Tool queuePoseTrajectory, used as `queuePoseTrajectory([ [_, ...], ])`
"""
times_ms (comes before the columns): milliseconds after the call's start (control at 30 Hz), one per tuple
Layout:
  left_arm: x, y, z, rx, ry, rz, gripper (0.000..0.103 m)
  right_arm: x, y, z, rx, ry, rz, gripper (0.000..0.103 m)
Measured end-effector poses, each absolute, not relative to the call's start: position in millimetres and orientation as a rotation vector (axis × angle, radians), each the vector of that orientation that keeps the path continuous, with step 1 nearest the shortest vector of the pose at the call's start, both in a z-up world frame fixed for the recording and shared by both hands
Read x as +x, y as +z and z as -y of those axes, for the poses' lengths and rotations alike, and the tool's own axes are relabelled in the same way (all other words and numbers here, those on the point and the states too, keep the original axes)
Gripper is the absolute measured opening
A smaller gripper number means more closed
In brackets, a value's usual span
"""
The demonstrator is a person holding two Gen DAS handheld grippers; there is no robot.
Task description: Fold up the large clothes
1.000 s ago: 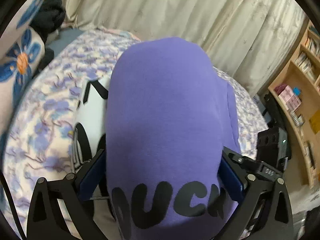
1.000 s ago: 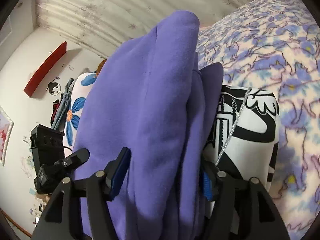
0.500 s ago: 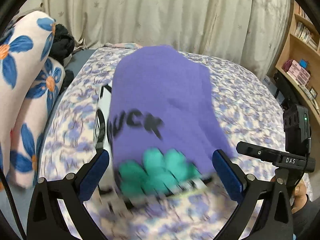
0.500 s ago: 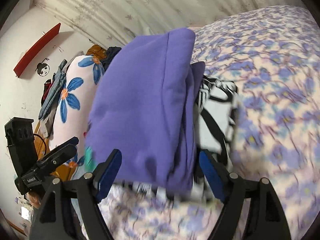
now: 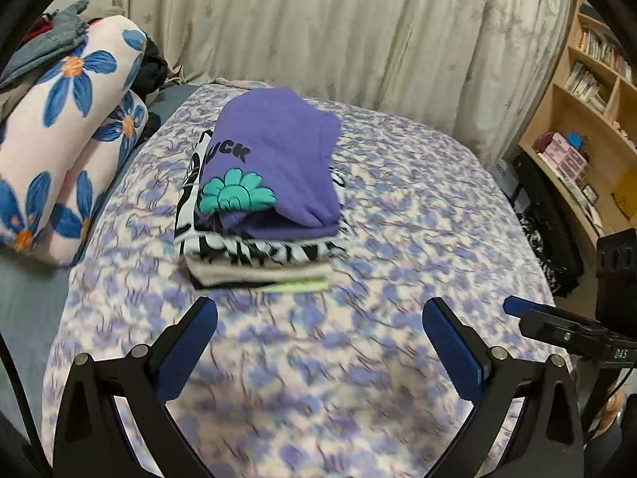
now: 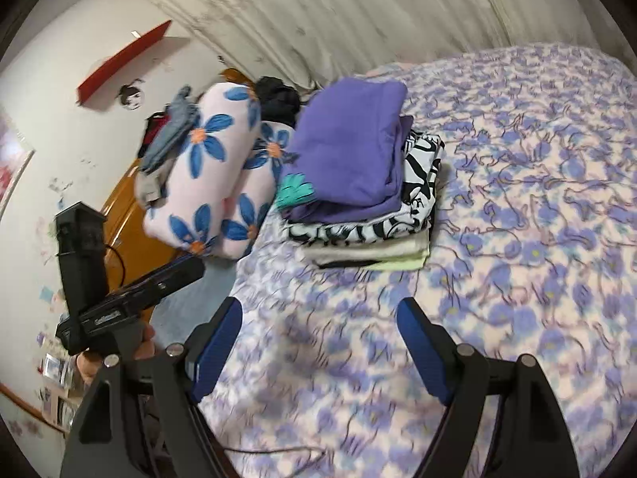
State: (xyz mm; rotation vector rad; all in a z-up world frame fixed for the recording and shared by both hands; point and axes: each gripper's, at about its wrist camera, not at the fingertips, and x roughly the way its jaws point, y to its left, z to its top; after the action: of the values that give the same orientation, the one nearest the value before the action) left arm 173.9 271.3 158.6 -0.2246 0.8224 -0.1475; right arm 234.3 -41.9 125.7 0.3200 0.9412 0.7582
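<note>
A folded purple sweatshirt [image 5: 274, 159] is seen stacked atop folded clothes [image 5: 258, 267] near the bed's [image 5: 398, 219] left edge; both tools [image 5: 318, 342] [image 6: 318, 342] are held released, empty.

Left gripper [image 5: 318, 330]: black frame, blue pads, silver screws. Right gripper [image 6: 318, 332]: same build. Thin black cable trails below it.

A folded purple sweatshirt [image 5: 274, 159] is sitting on top of a stack of folded clothes [image 5: 258, 255] on the flowery bedspread [image 5: 398, 247]. The left gripper [image 5: 318, 330] is hanging over the bed with jaws wide apart, holding nothing. Floral pillows [image 5: 67, 151] are lying just left.
</note>
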Motion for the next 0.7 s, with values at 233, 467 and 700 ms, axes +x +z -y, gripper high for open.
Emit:
queuePoseTrajectory([
  [233, 81.8, 187.7, -231.9, -0.207, -0.185, -0.780, 0.102, 164.5, 159.8, 78.4, 0.301, 0.766, -0.901, 0.081],
  [467, 24.2, 184.6, -195.1, -0.163, -0.179, -0.760, 0.102, 124.0, 161.0, 97.2, 0.247, 0.746, -0.875, 0.081],
  [700, -1.2, 143.2, -169.6, -0.113, -0.080, -0.731, 0.102, 94.0, 121.2, 105.3, 0.204, 0.677, -0.869, 0.082],
])
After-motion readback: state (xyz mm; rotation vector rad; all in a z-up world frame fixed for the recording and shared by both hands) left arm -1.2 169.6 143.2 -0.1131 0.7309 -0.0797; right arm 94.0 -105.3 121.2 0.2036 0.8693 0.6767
